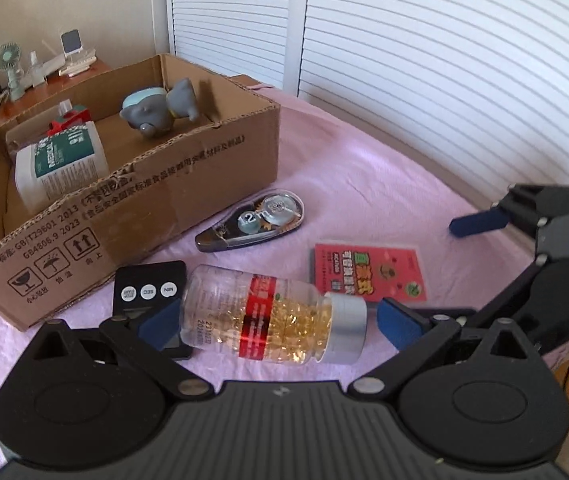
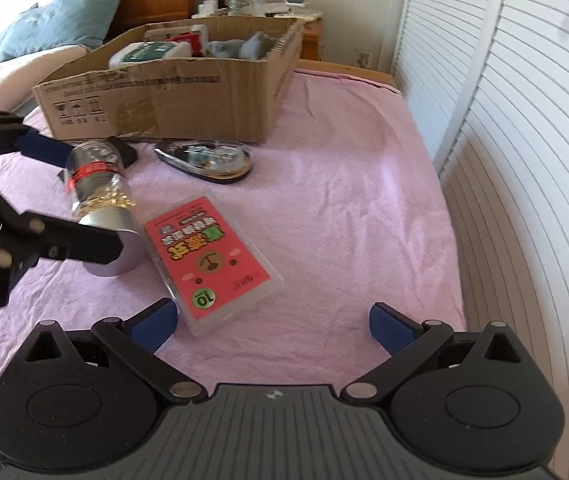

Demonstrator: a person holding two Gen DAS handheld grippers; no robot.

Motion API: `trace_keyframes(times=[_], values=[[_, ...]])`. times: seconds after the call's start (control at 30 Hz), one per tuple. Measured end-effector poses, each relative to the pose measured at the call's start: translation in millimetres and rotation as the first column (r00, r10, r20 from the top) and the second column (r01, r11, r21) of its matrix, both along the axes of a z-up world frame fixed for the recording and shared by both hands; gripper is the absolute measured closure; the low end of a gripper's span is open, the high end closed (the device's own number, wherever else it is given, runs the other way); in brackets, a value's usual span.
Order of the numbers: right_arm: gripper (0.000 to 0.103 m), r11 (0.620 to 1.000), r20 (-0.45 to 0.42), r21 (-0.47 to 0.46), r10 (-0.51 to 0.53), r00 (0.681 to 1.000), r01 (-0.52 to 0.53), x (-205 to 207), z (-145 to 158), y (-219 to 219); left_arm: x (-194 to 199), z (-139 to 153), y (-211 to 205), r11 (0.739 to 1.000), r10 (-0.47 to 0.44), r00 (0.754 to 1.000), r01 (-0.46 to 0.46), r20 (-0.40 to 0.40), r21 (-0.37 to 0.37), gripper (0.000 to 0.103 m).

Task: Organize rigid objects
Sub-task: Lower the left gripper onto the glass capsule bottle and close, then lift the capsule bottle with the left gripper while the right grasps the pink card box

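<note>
Left tongs [image 1: 276,320] straddle the capsule bottle [image 1: 272,316] end to end: one blue pad at its clear base, the other at the silver cap. The bottle lies on its side on the pink bedspread [image 2: 344,140], its base partly over a black timer [image 1: 146,292]. Whether the pads are pressing or just short of contact I cannot tell; the right-wrist view shows the fingers flanking the bottle lengthways, looking closed or nearly closed on it. A lengthwise grip probably suits a round body that would roll under a sideways pinch. The cardboard box [image 1: 188,184] stands just behind, open-topped, already holding a white jar with a green label [image 1: 58,164] and a grey elephant toy [image 1: 160,112], so it reads as the collecting place and the bottle as the next piece bound for it. Still loose on the bed are a correction-tape dispenser [image 1: 252,220], close to the box wall, and a flat red card case [image 2: 212,264], beside the bottle cap. Right tongs [image 2: 272,322] are spread wide and hold nothing, low over the bedspread with the near end of the card case between the pads, apparently lined up for it. Left tool comes in low and nearly level; right tool points toward the box.
</note>
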State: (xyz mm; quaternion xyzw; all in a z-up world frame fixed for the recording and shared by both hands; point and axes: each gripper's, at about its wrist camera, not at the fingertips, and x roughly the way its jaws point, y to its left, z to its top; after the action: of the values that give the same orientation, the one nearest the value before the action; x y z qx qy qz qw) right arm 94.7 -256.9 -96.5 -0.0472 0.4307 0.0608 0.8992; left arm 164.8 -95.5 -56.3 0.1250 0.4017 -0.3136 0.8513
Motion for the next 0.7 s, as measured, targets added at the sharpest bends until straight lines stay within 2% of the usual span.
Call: trace_keyframes(times=[0.23,0.37,0.53,0.7], values=[[0.0,1.0,0.0,0.0,-0.013,1.0,0.013,-0.5,-0.8,-3.7,-9.3,-2.3,-8.4,0.997,-0.049,0.995,0.044,0.087,0.061,0.001],[0.0,1.0,0.0,0.0,-0.017,1.0,0.017,-0.4,-0.9,-4.5,-12.4,-5.3,-10.0,0.995,-0.054,0.989,0.042,0.134,0.088,0.007],[0.0,0.999,0.002,0.001,-0.04,0.999,0.04,2.8,-0.8,-8.6,-21.1,-3.6,-7.7,0.994,-0.052,0.989,0.038,0.135,0.103,0.007],[0.0,0.998,0.009,0.0,-0.06,0.998,0.06,12.2,-1.4,-10.6,-41.1,-1.7,4.6,0.994,-0.012,0.995,0.0,0.104,0.111,0.007]])
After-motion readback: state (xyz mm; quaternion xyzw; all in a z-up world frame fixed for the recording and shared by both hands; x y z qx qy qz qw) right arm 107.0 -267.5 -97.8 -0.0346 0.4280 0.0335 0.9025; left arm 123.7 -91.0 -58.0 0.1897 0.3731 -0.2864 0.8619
